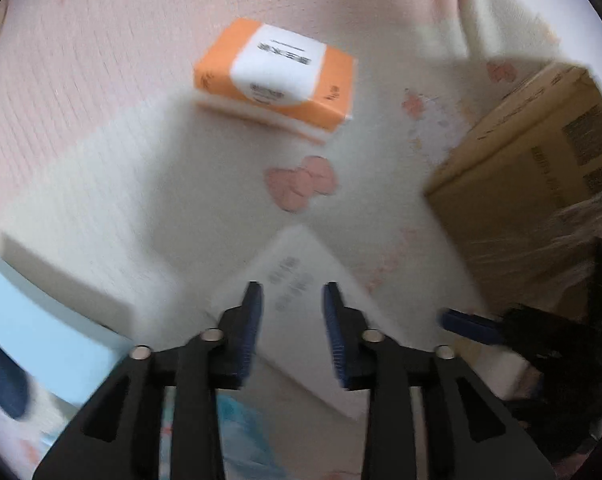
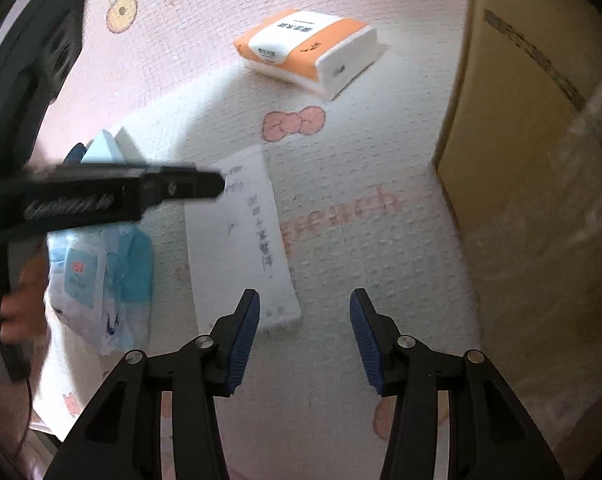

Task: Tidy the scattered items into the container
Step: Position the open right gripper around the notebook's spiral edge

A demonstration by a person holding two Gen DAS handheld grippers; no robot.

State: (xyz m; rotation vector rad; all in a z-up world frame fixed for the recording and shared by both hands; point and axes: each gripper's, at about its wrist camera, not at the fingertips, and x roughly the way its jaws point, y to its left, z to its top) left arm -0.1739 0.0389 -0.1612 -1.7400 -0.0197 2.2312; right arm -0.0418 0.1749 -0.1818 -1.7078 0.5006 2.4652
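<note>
An orange and white tissue pack (image 1: 275, 74) lies on the patterned mat; it also shows in the right wrist view (image 2: 307, 48). A flat white box with black print (image 1: 301, 300) lies just past my left gripper (image 1: 292, 300), which is open and empty above it. The same white box (image 2: 241, 240) shows left of my right gripper (image 2: 305, 308), also open and empty. A blue and white wipes pack (image 2: 101, 276) lies at the left. A cardboard box (image 1: 533, 160) stands at the right, also in the right wrist view (image 2: 521, 120).
A white block and a light blue item (image 1: 41, 320) lie at the lower left. The left gripper's body (image 2: 101, 196) crosses the right wrist view. The mat (image 2: 381, 240) is white and pink with bow prints.
</note>
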